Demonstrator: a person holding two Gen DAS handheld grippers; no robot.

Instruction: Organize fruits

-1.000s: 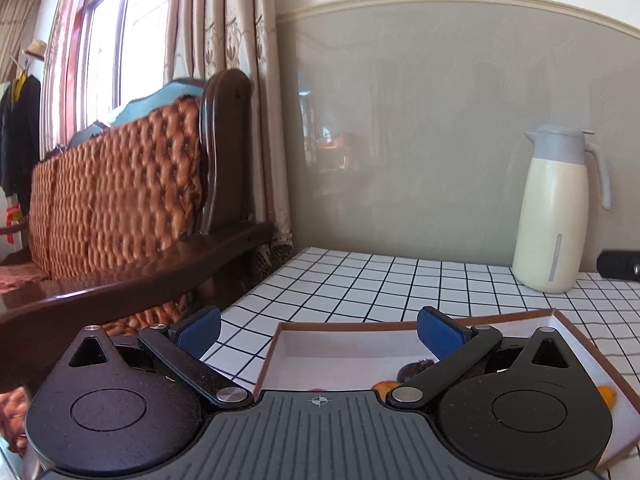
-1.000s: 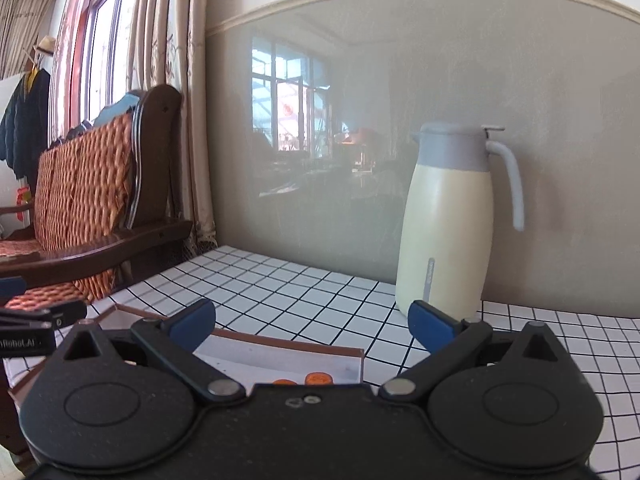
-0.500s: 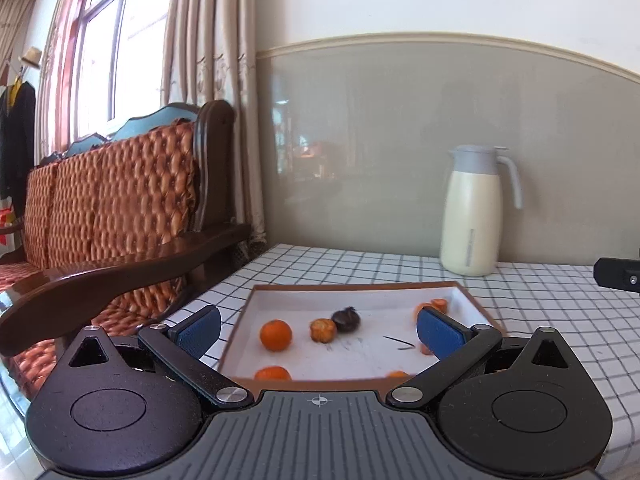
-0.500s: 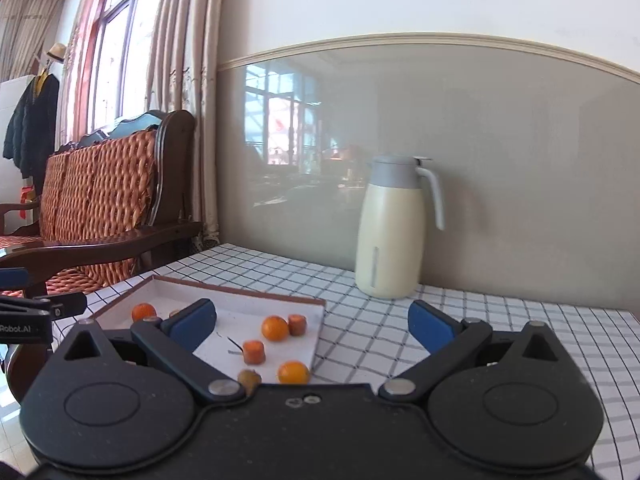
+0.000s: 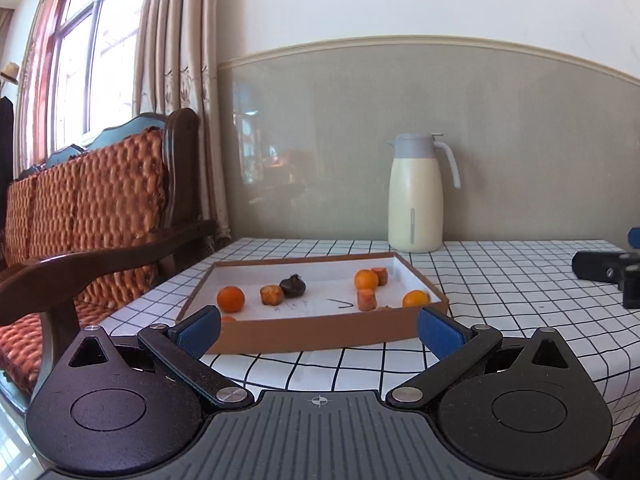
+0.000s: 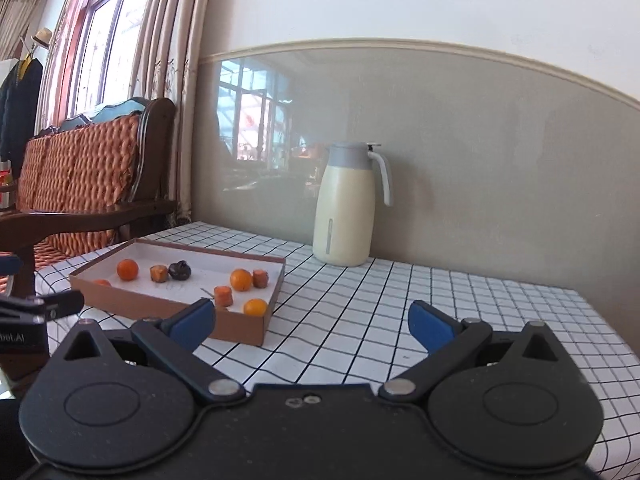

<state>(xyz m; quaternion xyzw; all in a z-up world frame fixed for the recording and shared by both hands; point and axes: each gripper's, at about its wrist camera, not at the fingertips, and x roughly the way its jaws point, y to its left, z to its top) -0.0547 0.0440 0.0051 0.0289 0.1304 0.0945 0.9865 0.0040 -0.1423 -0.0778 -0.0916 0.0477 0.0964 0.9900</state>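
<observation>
A shallow brown box with a white floor (image 5: 320,334) (image 6: 168,310) lies on the checked tablecloth. In it lie several small oranges, such as one at the left (image 5: 230,298) (image 6: 127,269), orange-brown fruit pieces (image 5: 367,299) (image 6: 223,295) and one dark fruit (image 5: 293,285) (image 6: 179,270). My left gripper (image 5: 318,330) is open and empty, held back from the box's near wall. My right gripper (image 6: 312,322) is open and empty, to the right of the box over the cloth.
A cream jug with a grey lid (image 5: 416,196) (image 6: 346,206) stands by the wall behind the box. A wooden sofa with orange cushions (image 5: 92,208) (image 6: 80,176) stands left of the table. The table's near edge (image 5: 520,364) lies just ahead.
Both grippers have pulled back and risen away from the box. The whole box and the fruit in it have come into view. Both stay open.
</observation>
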